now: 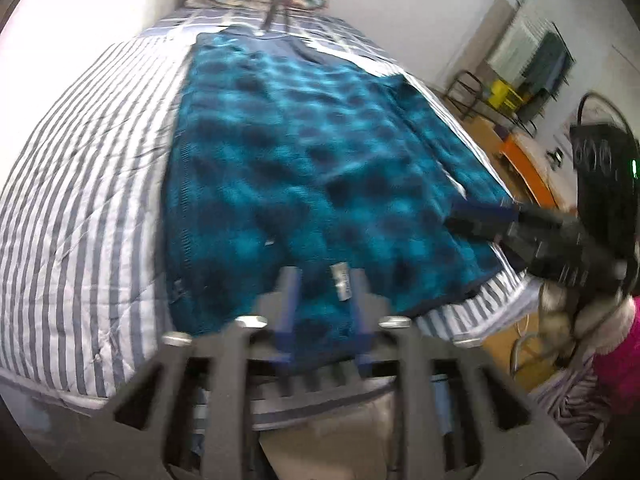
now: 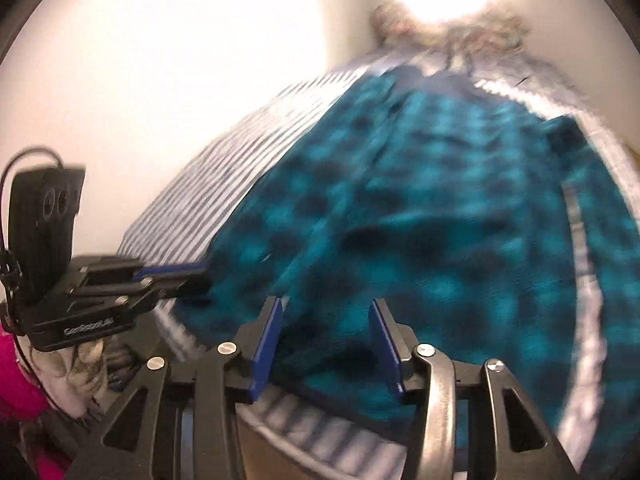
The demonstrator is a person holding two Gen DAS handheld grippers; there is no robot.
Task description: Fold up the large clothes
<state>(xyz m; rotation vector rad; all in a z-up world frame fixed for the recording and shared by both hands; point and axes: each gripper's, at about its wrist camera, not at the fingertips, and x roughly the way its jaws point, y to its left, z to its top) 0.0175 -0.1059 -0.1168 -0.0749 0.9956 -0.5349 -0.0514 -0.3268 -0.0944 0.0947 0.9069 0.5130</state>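
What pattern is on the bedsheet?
Grey and white stripes on the bedsheet, clearest in the left wrist view.

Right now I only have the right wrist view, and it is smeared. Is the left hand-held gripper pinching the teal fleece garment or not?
Observer: No. In the left wrist view the left hand-held gripper has its jaws apart. The teal fleece garment shows between them, unpinched.
Operator: Is there any marker near it I could steer by?
Observer: Yes, a small pale label lies on the fleece between its fingertips.
Operator: And how does my right one sit from that side?
Observer: The right hand-held gripper points at the garment's right edge, close to the striped bed cover. I cannot tell whether it touches the fabric.
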